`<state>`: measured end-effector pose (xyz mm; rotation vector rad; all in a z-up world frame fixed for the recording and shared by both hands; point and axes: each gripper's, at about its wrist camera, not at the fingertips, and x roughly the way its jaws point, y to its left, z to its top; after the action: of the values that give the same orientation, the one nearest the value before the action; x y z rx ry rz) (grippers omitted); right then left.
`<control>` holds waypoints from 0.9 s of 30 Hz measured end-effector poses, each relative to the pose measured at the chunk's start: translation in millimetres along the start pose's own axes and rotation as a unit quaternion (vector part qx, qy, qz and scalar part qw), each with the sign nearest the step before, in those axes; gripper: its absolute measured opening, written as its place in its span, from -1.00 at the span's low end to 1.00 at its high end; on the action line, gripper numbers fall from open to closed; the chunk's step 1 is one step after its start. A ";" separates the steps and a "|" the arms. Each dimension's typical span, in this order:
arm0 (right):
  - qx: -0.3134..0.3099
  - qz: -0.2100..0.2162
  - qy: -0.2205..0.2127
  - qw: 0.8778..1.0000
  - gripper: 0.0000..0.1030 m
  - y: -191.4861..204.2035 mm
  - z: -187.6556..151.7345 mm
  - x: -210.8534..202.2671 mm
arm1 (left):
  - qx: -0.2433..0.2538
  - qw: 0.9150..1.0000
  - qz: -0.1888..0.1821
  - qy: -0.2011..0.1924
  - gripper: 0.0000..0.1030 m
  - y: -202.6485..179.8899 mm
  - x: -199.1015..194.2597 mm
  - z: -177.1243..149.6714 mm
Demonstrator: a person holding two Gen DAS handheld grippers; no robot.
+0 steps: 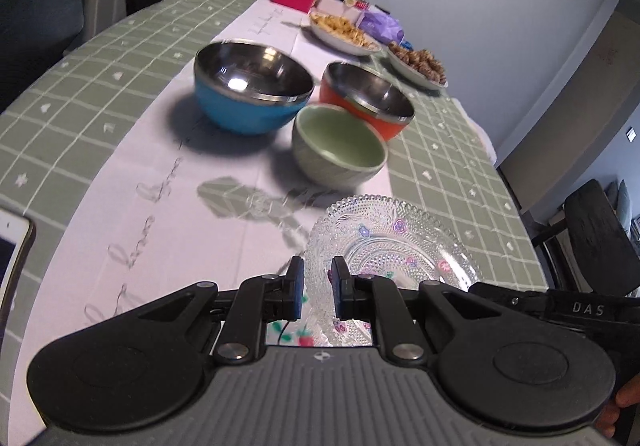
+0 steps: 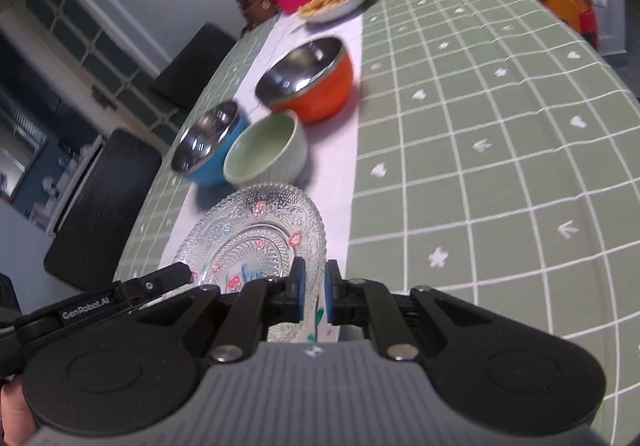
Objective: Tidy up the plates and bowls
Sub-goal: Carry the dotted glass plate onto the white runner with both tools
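Checked tabletop [image 1: 80, 93] carries three bowls beyond your glass plate [image 1: 396, 242], whose rim both your left claw [image 1: 318, 288] and right claw [image 2: 315, 292] clamp.

Table [image 1: 72, 117], bowls [image 1: 252, 85], glass plate [image 1: 392, 242]

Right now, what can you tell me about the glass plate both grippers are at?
The glass plate is clear pressed glass with a beaded texture, a scalloped rim and small painted flowers. It looks empty and sits nearest the cameras, just in front of the green bowl. The left gripper and right gripper each straddle its rim, one per side.
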<state>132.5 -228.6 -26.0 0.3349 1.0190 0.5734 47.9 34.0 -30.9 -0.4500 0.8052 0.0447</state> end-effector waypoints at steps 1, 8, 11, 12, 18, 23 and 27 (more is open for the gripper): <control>-0.003 -0.001 0.005 1.000 -0.86 0.7 -1.7 1.3 | -0.003 1.000 -0.002 0.007 -0.70 4.0 0.3 -3.1; -0.023 -0.005 0.037 0.999 -0.85 3.0 -11.5 9.4 | 0.007 1.000 0.009 0.014 -0.70 9.9 -3.0 -15.1; -0.027 -0.009 0.049 0.998 -0.84 2.2 -14.9 13.9 | 0.009 1.000 0.013 0.020 -0.70 8.9 -1.9 -16.4; -0.026 -0.010 0.053 0.998 -0.84 1.7 -16.3 14.9 | 0.007 1.000 0.014 0.022 -0.70 9.4 -1.2 -16.8; -0.040 -0.015 0.056 0.998 -0.83 4.7 -17.1 17.8 | 0.009 0.999 0.025 0.026 -0.70 9.2 1.7 -19.7; -0.092 -0.029 0.054 0.994 -0.76 16.3 -19.4 19.3 | 0.025 0.999 0.033 0.023 -0.69 6.5 1.1 -21.9; -0.128 -0.046 0.048 0.990 -0.74 22.4 -22.5 20.8 | 0.029 0.999 0.035 0.023 -0.61 5.0 1.4 -21.9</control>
<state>114.6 -198.2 -40.1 0.0331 1.0334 0.6339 32.9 29.4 -47.0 -0.3690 0.8658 0.0748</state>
